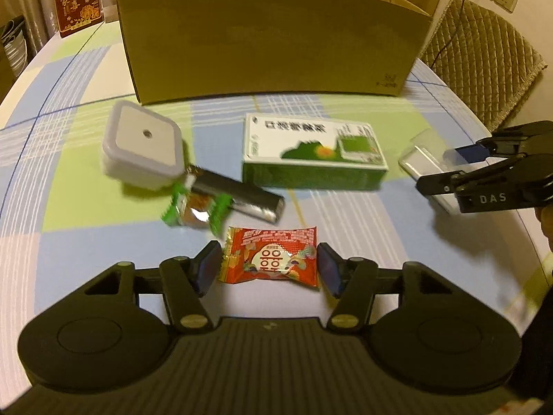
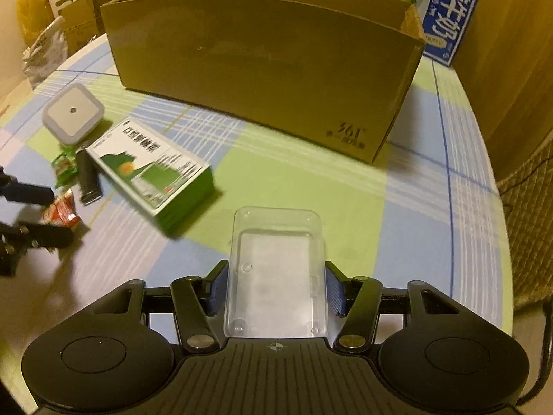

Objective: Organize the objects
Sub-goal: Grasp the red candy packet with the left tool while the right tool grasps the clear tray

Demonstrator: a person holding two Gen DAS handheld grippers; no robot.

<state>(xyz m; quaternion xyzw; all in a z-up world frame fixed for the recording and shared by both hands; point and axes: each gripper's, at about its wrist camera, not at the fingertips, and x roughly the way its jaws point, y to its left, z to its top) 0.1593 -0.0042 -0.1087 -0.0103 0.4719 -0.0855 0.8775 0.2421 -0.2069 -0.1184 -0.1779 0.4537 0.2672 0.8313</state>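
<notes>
While the left gripper (image 1: 269,265) brackets the red candy packet (image 1: 271,258) between open jaws, the right gripper (image 2: 275,285) is closed on the clear plastic case (image 2: 276,273), cardboard box (image 2: 262,65) ahead.

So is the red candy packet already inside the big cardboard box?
No, the red candy packet lies on the checked tablecloth, well in front of the brown cardboard box.

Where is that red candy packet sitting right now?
In the left wrist view, the red candy packet lies on the table between the left gripper fingers, just in front of the green-wrapped snack.
</notes>
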